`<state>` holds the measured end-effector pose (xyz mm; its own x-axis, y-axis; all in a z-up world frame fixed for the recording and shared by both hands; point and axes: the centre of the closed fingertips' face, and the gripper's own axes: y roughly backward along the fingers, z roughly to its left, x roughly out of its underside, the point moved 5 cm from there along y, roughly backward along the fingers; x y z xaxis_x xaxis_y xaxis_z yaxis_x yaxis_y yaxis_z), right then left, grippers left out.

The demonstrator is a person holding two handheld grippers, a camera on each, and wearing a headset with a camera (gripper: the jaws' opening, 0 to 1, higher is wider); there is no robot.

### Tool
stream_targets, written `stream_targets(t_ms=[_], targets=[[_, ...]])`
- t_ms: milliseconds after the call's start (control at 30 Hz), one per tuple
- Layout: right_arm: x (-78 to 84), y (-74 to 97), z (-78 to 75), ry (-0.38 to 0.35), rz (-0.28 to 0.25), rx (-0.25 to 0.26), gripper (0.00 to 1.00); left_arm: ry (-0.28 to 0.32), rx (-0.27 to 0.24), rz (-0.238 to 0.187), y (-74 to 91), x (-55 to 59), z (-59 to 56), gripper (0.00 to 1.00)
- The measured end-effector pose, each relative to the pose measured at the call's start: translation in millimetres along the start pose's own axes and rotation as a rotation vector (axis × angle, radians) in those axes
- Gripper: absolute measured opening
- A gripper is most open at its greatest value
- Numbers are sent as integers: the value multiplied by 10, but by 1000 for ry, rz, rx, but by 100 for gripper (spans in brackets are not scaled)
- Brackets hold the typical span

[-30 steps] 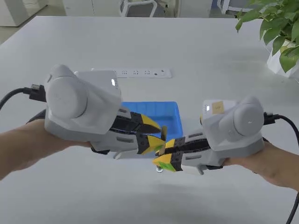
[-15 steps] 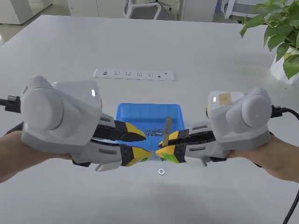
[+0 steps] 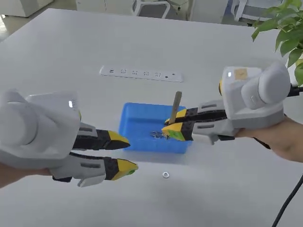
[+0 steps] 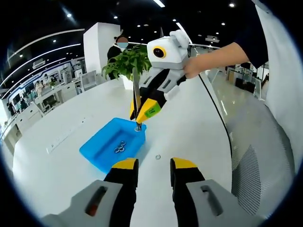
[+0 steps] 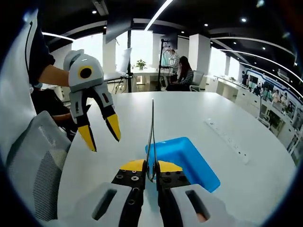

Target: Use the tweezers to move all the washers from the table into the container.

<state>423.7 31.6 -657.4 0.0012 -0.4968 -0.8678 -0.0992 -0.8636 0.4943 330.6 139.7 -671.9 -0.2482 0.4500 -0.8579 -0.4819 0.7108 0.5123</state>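
The right tongs [image 3: 173, 131] clamp the tweezers [image 3: 176, 105], tips over the container [image 3: 130, 113]; the left tongs [image 3: 130, 153] gape, empty. One washer [image 3: 165, 175] lies on the tabletop [image 3: 213, 189] just ahead of the left tongs. It looks light, thin and slippery, probably best pinched across its rim.

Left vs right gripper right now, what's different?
Left gripper: jaws open and empty; right gripper: jaws shut on the tweezers. The left gripper sits beside the blue container; the right gripper is over it, tweezers reaching down into it. Both have yellow-tipped jaws.
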Motion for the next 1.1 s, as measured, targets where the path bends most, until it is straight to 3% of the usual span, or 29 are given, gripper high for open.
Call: stream_targets(t_ms=[367,467,633,867,1100], targets=[[-113,-173,-262,16,-8,10,9,88,-8,-5,133,243,-107,39],[-107,-211,-339,6,-16,13,9,116,-1,11,141,315,-142,44],[-19,-302,-451,-15,-10,15,9,178,-21,-24,147,308,-163,50],[178,-452,-550,-29,28,18,9,195,-33,-16,145,305,-235,54],[323,-547,-629,-59,26,31,9,227,-39,15,199,386,-292,59]])
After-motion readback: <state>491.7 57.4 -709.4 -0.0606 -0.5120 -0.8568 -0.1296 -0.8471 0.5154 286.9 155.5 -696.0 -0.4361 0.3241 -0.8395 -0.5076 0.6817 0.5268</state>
